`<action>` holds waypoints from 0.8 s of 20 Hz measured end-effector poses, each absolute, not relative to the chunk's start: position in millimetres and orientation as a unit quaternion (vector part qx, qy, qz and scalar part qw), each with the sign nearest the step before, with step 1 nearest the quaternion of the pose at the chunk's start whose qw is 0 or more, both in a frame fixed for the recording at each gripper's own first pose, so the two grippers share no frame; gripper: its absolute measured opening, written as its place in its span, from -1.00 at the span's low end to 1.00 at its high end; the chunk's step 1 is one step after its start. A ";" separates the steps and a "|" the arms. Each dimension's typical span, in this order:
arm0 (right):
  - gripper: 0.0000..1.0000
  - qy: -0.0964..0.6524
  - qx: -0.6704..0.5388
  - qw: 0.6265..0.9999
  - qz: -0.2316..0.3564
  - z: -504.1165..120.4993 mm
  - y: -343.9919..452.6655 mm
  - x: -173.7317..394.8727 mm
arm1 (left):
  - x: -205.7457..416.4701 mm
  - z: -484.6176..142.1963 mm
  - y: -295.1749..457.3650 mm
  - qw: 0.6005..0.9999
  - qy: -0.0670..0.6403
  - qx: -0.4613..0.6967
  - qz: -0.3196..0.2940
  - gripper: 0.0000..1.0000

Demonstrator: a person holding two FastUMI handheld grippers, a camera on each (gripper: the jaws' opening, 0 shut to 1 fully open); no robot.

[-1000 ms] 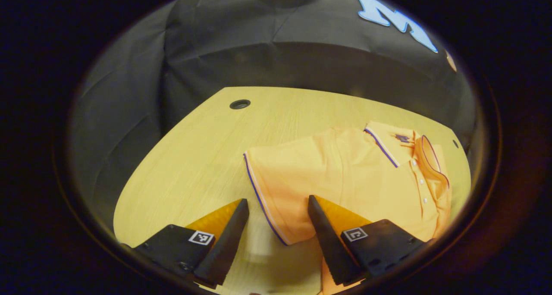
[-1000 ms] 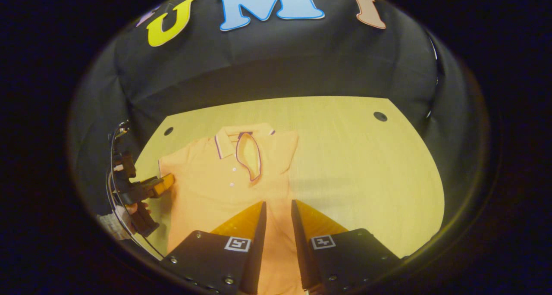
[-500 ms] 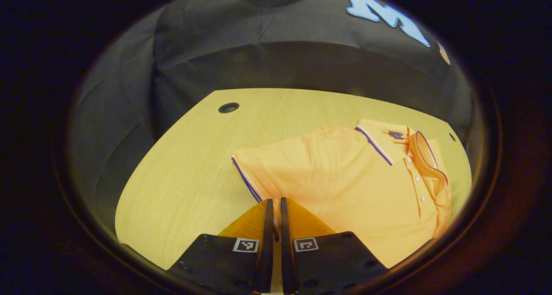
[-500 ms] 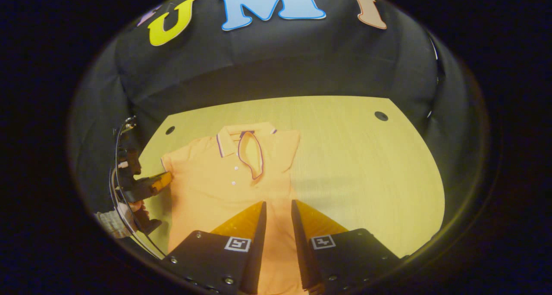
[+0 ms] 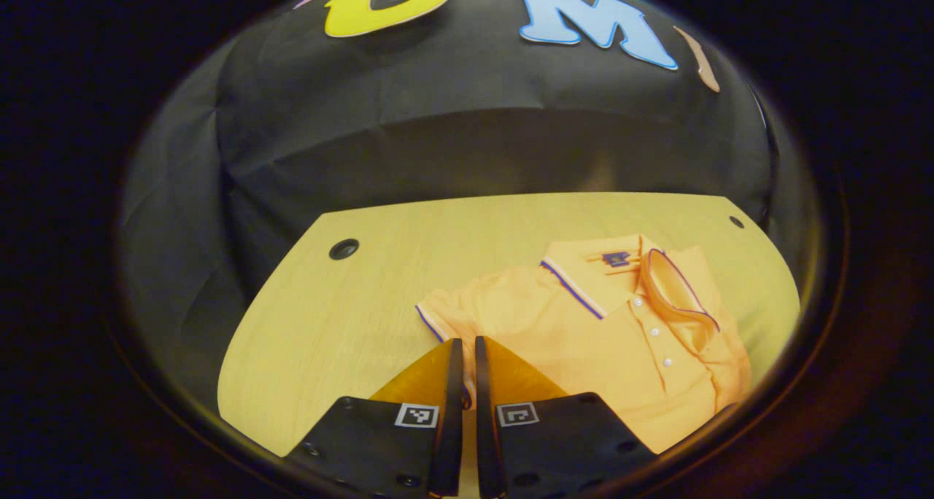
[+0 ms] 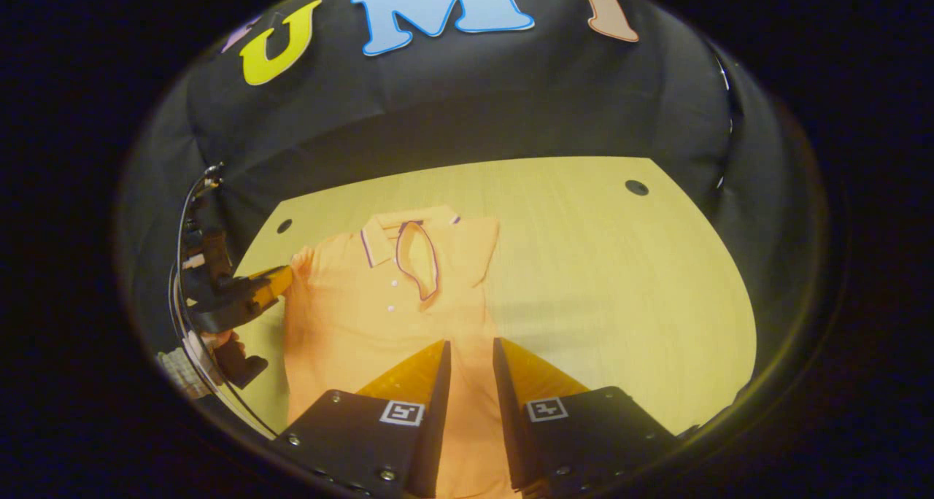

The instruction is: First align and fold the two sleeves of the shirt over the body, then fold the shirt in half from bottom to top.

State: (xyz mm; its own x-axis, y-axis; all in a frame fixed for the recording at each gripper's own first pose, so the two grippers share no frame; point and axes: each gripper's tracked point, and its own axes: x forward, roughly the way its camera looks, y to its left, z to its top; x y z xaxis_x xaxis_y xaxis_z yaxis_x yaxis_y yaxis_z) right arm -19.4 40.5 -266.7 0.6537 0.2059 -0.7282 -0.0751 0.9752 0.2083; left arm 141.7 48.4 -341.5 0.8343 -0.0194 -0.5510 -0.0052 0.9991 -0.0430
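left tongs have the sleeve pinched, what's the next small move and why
Probably carry the sleeve across toward the buttons and lay it flat on the shirt body. The left tongs look shut on the sleeve's cuff, which is bunched up off the table, while the other sleeve already lies folded over.

Light wooden table [image 6: 584, 265] fills the lower frame, round holes near its far corners, and the orange polo shirt [image 6: 365, 316] lies left of centre.
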 end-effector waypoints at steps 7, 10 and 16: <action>-0.27 0.405 0.094 0.907 0.058 -266.9 20.5 -30.5 | 149.2 -312.8 -44.0 0.960 0.267 0.002 -0.086 -0.70; -0.27 0.406 0.103 0.907 0.046 -270.5 9.2 -37.3 | 145.8 -313.7 -63.1 0.958 0.269 0.009 -0.102 -0.70; -0.27 0.414 0.122 0.902 0.031 -279.5 -5.4 -49.0 | 138.2 -320.1 -80.6 0.949 0.290 0.009 -0.120 -0.53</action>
State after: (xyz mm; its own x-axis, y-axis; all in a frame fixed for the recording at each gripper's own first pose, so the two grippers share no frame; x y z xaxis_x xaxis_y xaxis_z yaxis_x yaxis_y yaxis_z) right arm -49.0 -5.4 -279.5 0.6551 0.1570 -0.7391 0.0443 0.9685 0.2451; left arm 138.2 -80.6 -320.1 0.8024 -0.2234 -0.5533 0.2336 0.9709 -0.0532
